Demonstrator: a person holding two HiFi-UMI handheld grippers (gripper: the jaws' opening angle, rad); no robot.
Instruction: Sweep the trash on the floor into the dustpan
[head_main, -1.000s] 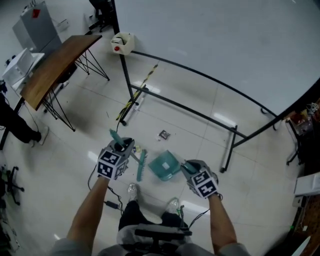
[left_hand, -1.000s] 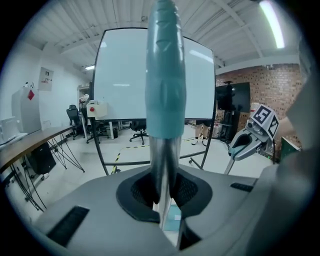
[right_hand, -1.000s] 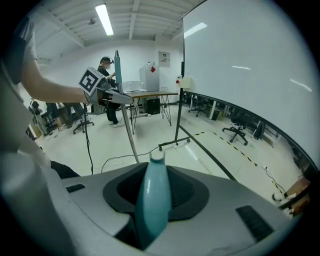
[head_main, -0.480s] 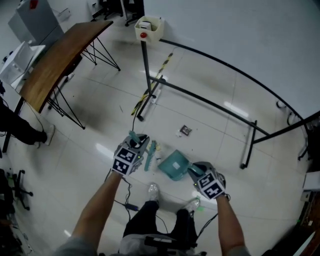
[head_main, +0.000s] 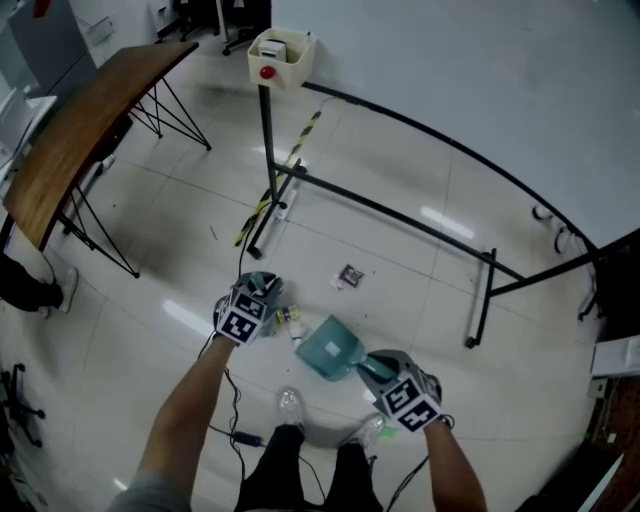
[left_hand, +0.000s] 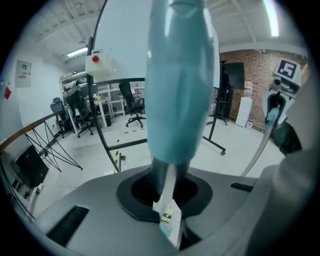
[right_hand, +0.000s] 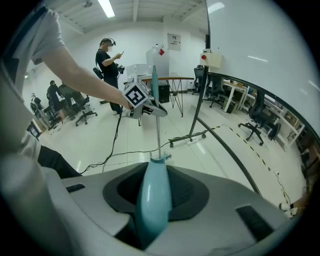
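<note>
Candy-wrapper-sized trash (head_main: 350, 275) lies on the tiles beyond the teal dustpan (head_main: 330, 350), apart from it, near a black frame (head_main: 380, 211). My right gripper (head_main: 378, 372) is clamped on the dustpan's handle, my left gripper (head_main: 258, 298) on the brush (left_hand: 177, 85). A hasty stroke could flick the scrap past the pan or under the frame.
</note>
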